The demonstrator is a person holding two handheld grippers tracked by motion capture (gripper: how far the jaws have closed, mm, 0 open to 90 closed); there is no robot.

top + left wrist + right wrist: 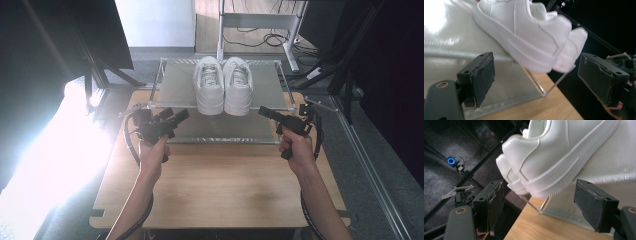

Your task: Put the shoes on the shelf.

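- While both forearms reach in over the wooden worktop [220, 185], the pair of white sneakers [223, 85] sits side by side on the top shelf of a low metal rack [172, 82], heels toward the person.
- Left hand [152, 155] is raised, wrist cocked; the left hand-held gripper [175, 117] points right toward the heels, jaws wide, nothing between them.
- Right hand [295, 147] mirrors it; the right hand-held gripper [267, 112] aims left at the heels, jaws wide and empty too.
- Each gripper is near the shoes, not touching.
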